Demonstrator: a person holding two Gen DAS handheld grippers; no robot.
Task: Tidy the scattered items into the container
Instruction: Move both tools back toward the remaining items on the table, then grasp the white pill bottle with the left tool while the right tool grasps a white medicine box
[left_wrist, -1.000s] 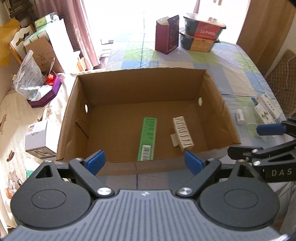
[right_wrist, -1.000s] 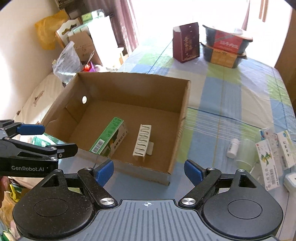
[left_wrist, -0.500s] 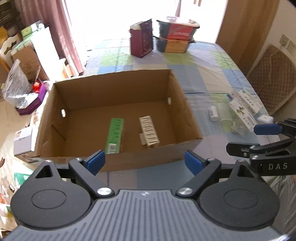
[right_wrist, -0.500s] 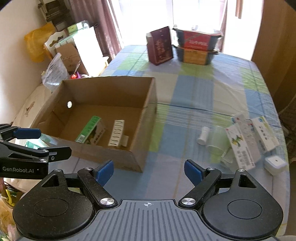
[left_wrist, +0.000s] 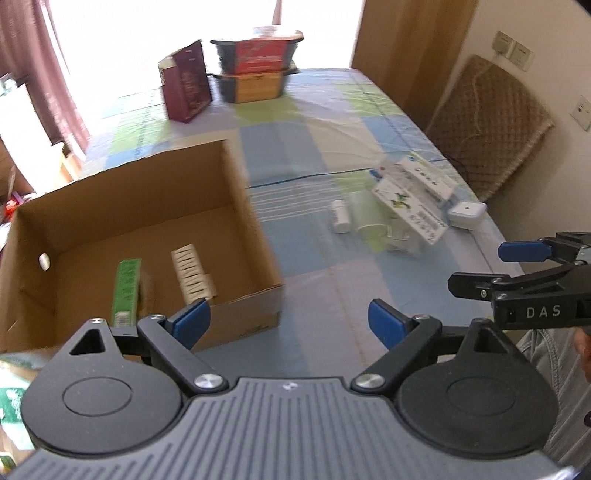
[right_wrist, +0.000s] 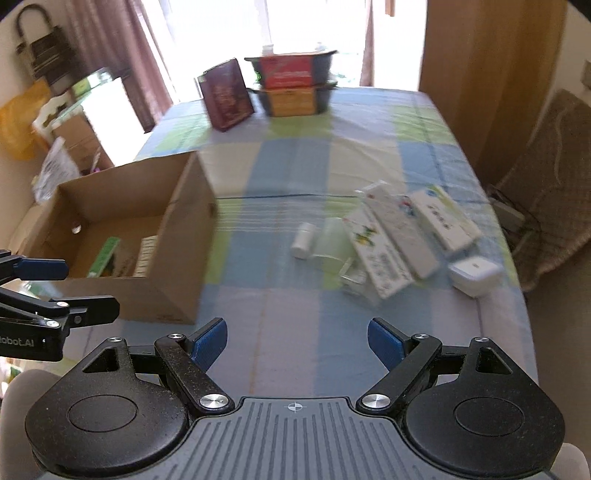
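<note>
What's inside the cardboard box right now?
Inside the cardboard box lie a green carton and a white ribbed pack, side by side on the floor. The near wall and the left hand-held gripper hide the front strip of the floor.

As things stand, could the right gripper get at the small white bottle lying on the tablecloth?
Probably yes. The right gripper is open and empty, with bare tablecloth between it and the white bottle; a clear cup lies right beside the bottle, crowding one side.
</note>
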